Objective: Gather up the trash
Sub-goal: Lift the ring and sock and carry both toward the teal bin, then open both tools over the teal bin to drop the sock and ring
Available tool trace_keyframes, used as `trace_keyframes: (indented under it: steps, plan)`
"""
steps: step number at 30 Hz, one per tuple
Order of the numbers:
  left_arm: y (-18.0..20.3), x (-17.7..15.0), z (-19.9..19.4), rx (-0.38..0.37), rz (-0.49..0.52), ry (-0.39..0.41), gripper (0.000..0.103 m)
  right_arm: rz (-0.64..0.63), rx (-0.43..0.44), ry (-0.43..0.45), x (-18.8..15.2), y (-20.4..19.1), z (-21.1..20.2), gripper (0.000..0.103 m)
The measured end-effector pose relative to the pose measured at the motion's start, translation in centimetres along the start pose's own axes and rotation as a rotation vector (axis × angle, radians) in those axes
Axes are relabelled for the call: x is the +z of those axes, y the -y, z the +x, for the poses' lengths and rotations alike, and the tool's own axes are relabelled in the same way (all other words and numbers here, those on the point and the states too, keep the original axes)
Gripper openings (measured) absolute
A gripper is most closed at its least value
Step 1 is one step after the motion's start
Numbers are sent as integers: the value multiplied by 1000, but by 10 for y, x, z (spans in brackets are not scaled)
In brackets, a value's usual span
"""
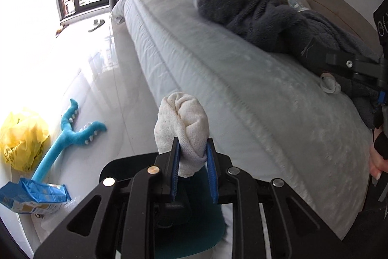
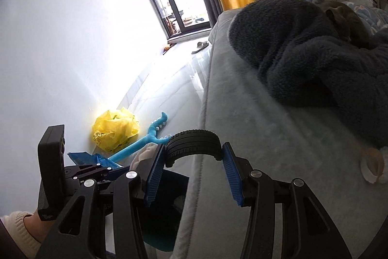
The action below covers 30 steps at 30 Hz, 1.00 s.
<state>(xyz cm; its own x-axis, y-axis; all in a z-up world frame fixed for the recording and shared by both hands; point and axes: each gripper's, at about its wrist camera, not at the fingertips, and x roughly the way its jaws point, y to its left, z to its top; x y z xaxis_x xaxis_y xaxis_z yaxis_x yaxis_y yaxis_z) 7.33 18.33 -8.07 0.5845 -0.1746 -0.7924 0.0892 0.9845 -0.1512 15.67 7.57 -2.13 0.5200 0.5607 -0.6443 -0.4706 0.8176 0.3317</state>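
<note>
My left gripper (image 1: 192, 157) is clamped on a rolled white cloth (image 1: 181, 125), held over the floor beside the bed (image 1: 242, 94); my right gripper (image 2: 194, 157) pinches a black toy tyre (image 2: 192, 141) at the mattress edge. A yellow bag (image 2: 115, 129) lies crumpled against the wall.

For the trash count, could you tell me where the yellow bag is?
The yellow bag lies on the floor by the wall, beside the blue toy.
</note>
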Motion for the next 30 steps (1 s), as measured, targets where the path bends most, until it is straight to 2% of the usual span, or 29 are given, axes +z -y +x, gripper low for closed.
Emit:
trace_keyframes:
  steps: [6, 12, 17, 20, 24, 30]
  plan:
    - [-34, -19, 14, -1, -75, -94, 23, -33, 35, -42, -2, -29, 30, 49]
    - [-59, -40, 30, 18, -104, -199, 23, -53, 59, -79, -1, -49, 55, 49]
    - [-76, -58, 43, -4, -126, -298, 24, -71, 69, -118, -5, -66, 76, 49]
    - [-84, -67, 45, -15, -136, -340, 29, -85, 64, -149, -8, -74, 91, 49]
    - [-94, -71, 37, 2, -143, -335, 55, -97, 55, -194, -17, -79, 111, 49]
    - [-110, -69, 20, 12, -148, -287, 65, -103, 47, -259, -29, -85, 132, 49]
